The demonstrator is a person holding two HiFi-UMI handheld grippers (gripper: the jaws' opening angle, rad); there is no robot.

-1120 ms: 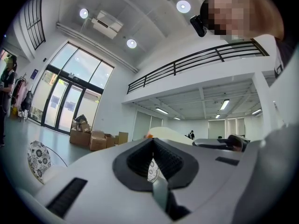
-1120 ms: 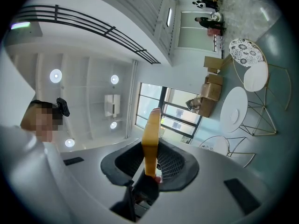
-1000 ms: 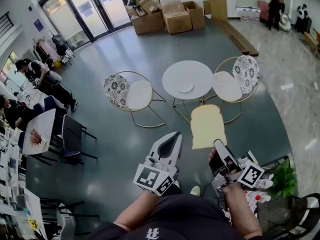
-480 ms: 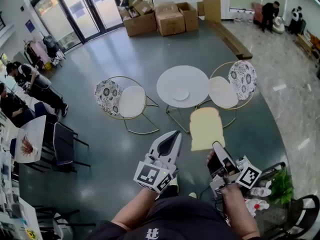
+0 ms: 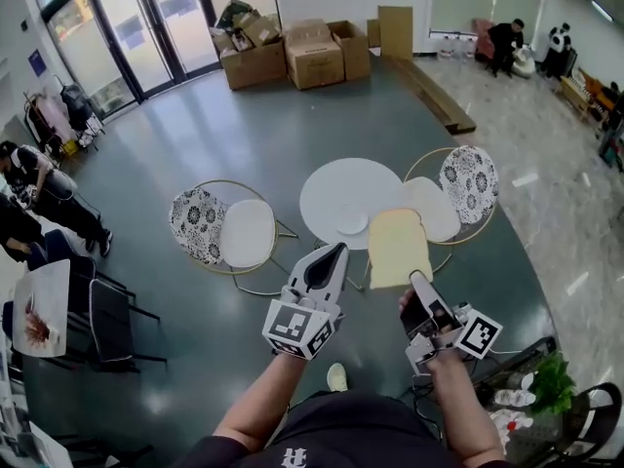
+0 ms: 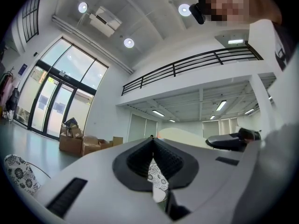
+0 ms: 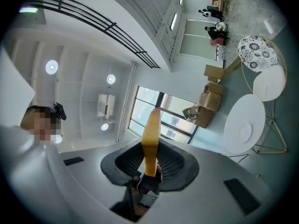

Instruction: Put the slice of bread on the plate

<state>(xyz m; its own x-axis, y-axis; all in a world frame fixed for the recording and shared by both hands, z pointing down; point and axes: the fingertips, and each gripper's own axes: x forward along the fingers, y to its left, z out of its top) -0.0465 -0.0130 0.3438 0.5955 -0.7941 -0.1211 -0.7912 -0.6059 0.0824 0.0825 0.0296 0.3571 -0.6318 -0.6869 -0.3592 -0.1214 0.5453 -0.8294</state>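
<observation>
Nearer the table (image 5: pixel 336 185) now, our right gripper (image 5: pixel 413 281) clamps the bread (image 5: pixel 398 247), edge-on in its own view; left gripper (image 5: pixel 336 253) closed; chairs (image 5: pixel 247 232) flank the table

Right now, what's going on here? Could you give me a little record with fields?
Left gripper: jaws together, nothing in them
Right gripper: clamped on the lower edge of the bread slice
Plate: small, white, empty, on the round white table
Bread on plate: not yet; it is held in the air, short of the table
Beside the table: two patterned chairs
</observation>
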